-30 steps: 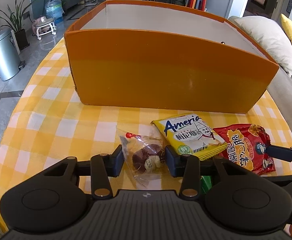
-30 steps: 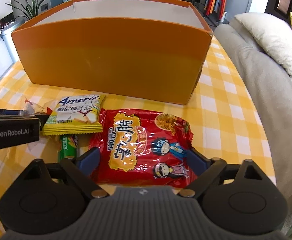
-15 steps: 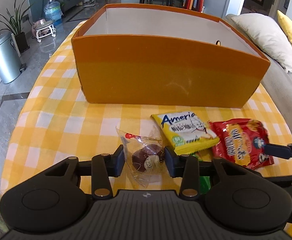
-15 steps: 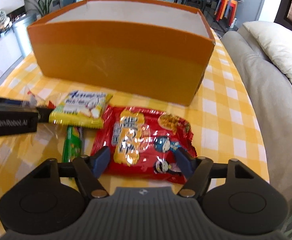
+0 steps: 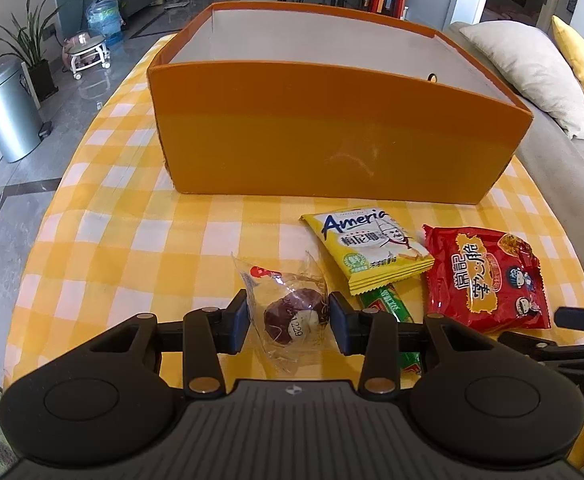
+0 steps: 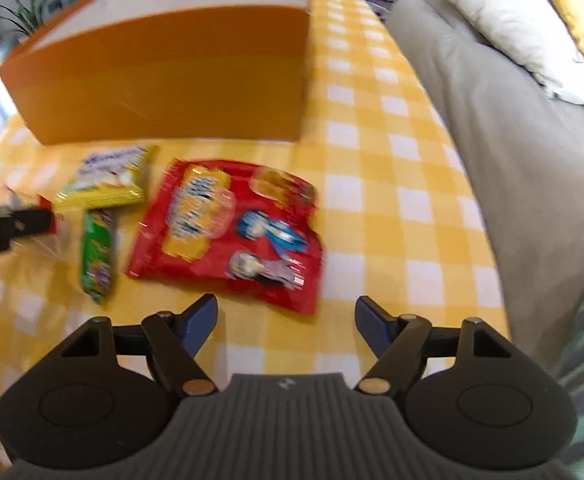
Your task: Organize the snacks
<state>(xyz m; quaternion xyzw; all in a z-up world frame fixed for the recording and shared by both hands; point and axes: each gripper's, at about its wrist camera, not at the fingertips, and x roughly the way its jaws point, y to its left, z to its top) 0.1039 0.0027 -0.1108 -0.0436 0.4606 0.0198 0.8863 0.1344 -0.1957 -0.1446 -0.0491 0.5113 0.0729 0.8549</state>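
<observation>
Four snacks, one orange box. The left hand-held gripper clamps the clear-wrapped pastry; the right hand-held gripper gapes empty. The green stick lies lengthwise toward the box.

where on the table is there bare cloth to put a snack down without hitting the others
Bare checked tablecloth lies left of the clear-wrapped chocolate, in front of the orange box. More lies right of the red packet, toward the sofa. Crowded: the yellow packet, green bar and red packet cluster.
</observation>
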